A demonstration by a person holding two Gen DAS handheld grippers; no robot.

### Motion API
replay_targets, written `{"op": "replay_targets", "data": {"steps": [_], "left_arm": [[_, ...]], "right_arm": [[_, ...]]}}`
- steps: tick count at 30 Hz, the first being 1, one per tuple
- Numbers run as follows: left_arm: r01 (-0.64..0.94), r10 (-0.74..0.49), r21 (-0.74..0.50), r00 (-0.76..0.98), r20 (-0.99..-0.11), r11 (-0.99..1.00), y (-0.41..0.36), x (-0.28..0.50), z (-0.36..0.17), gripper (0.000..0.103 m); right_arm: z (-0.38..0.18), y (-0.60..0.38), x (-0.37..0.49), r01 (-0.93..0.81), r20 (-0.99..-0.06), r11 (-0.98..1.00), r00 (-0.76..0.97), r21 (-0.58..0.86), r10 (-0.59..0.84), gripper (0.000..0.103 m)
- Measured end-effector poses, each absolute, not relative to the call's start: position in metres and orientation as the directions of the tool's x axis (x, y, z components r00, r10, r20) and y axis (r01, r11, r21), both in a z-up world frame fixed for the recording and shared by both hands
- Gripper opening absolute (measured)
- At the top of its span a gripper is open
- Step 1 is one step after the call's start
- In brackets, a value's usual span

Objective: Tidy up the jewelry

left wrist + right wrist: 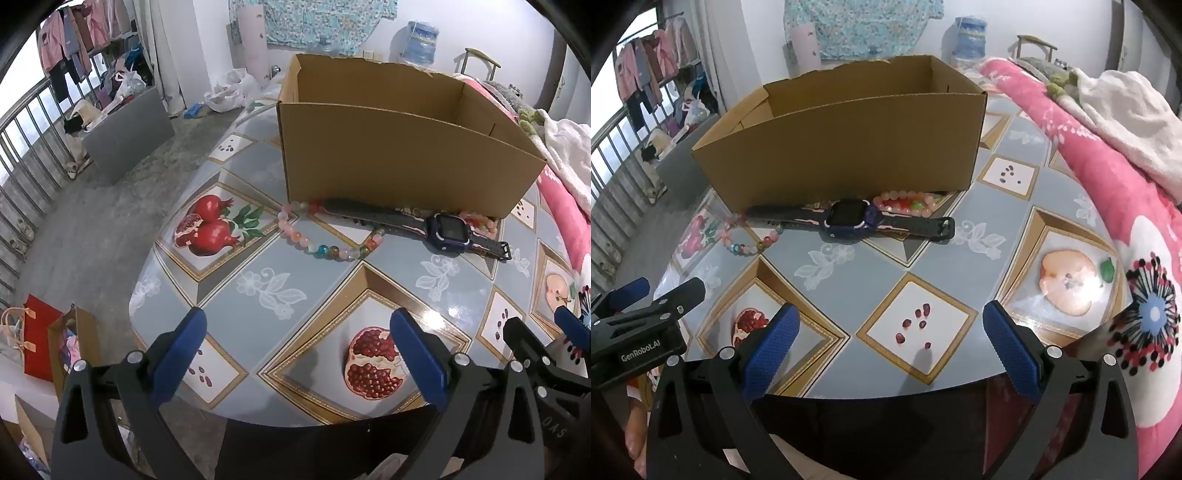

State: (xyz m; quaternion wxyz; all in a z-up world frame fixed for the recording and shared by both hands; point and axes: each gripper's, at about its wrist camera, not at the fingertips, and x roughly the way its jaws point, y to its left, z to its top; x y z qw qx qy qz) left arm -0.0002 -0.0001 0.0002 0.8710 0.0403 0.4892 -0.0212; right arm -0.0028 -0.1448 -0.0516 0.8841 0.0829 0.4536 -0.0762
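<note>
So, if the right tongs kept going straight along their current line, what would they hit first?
Probably the bare tablecloth, short of the smartwatch. The open right tongs angle steeply down; depth is uncertain.

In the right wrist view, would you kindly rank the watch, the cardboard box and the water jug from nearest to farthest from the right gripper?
1. Watch, on the table ahead of the right gripper.
2. Cardboard box, directly behind it.
3. Water jug, by the far wall.
</note>
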Motion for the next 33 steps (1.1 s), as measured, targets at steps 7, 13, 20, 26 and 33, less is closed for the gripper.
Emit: {"op": "replay_targets", "data": {"steps": [7,13,20,26,33], "left_arm": [[0.075,0.003,0.049,0.514,-0.858,0.996,0.001,0.001,0.0,0.098],[0.075,0.005,0.052,0.521,-0.853,0.996,0.0,0.0,0.0,0.098],[0.075,0.005,0.052,0.523,-0.852,0.996,0.0,-0.001,0.006,0.098],[0.075,0.005,0.052,0.523,-0.852,0.996,0.0,-0.001,0.006,0.098],[0.076,0.004,0.051,0.523,-0.852,0.996,0.0,-0.001,0.006,0.098]], "right_arm": [[-0.045,-0.148,-0.001,0.209,-0.818,0.975,0.572,0.081,-0.054,0.095],[-0.044,-0.144,-0.001,0.202,-0.809,0.976,0.585,0.075,-0.059,0.095],[-0.044,-0.143,-0.001,0.203,-0.809,0.976,0.585,0.075,-0.06,0.095],[-0.045,-0.143,-0.001,0.203,-0.808,0.976,0.587,0.074,-0.06,0.095],[-0.044,-0.143,-0.002,0.203,-0.807,0.976,0.587,0.076,-0.059,0.095]]}}
